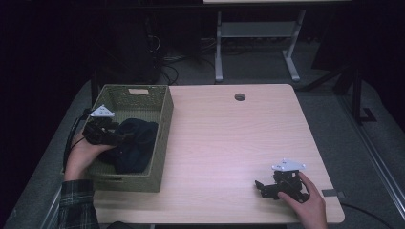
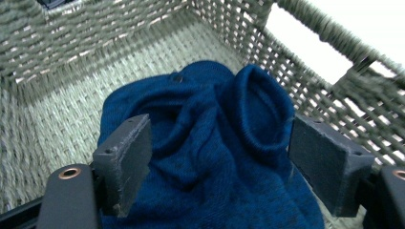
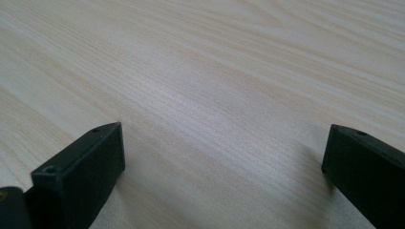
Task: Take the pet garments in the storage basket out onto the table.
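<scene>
A woven green basket [image 1: 165, 114] stands on the left part of the wooden table [image 1: 229, 138]. Inside it lies a crumpled dark blue knitted garment [image 1: 138, 143] [image 2: 215, 124]. My left gripper [image 1: 120, 138] [image 2: 219, 138] reaches into the basket from its left side, low over the garment. Its jaws stand wide, with a fold of the blue cloth between them, and the pads do not press on it. My right gripper [image 1: 260, 187] [image 3: 224, 143] rests near the table's front right corner, open, with bare wood between its jaws.
The basket's right wall [image 2: 334, 81] runs close beside my left gripper's right jaw. A round cable hole [image 1: 239, 97] sits near the table's far edge. Behind the table stands another desk's white frame [image 1: 218, 52] on grey floor.
</scene>
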`<state>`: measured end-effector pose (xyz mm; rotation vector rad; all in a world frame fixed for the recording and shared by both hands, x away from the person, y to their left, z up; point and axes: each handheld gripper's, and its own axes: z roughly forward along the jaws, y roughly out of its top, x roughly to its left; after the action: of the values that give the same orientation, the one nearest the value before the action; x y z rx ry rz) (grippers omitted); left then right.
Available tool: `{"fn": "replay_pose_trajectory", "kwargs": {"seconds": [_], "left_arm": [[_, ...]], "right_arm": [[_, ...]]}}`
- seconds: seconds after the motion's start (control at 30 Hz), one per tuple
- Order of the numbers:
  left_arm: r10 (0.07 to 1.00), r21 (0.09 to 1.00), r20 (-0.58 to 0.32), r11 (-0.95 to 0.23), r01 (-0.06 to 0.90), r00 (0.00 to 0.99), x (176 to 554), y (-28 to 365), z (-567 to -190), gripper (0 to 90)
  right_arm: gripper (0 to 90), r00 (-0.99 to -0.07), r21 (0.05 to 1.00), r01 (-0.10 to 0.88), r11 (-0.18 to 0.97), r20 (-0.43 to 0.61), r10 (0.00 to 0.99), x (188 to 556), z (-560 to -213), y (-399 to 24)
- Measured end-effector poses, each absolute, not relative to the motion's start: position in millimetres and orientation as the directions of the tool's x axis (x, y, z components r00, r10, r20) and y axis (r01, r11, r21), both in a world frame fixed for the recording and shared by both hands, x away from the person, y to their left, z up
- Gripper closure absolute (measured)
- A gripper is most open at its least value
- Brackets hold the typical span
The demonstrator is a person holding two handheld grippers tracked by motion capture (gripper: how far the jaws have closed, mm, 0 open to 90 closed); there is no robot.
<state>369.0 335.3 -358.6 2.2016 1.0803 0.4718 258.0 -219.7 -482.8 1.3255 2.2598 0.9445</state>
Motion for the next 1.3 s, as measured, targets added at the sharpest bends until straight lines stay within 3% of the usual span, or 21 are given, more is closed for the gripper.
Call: {"fn": "replay_pose_trajectory", "kwargs": {"seconds": [0.37, 0.7, 0.9, 1.2, 1.3], "left_arm": [[0.806, 0.607, 0.031, -0.485, 0.629, 0.592, 376, 338, -377, 25.5], [0.796, 0.541, 0.025, -0.519, 0.662, 0.604, 380, 337, -388, 34.2], [0.784, 0.51, 0.012, -0.539, 0.67, 0.621, 381, 335, -392, 46.1], [0.787, 0.469, -0.056, -0.522, 0.712, 0.614, 384, 336, -397, 75.9], [0.795, 0.482, -0.081, -0.497, 0.722, 0.601, 384, 339, -396, 79.5]], "right_arm": [[0.4, -0.498, 0.7, 0.63, 0.338, 0.03, 0.867, 258, -483, -220], [0.4, -0.498, 0.7, 0.63, 0.338, 0.03, 0.867, 258, -483, -220], [0.4, -0.498, 0.699, 0.63, 0.338, 0.029, 0.867, 258, -483, -220], [0.4, -0.498, 0.699, 0.63, 0.338, 0.029, 0.867, 258, -483, -220], [0.4, -0.498, 0.7, 0.63, 0.338, 0.03, 0.867, 258, -483, -220]]}}
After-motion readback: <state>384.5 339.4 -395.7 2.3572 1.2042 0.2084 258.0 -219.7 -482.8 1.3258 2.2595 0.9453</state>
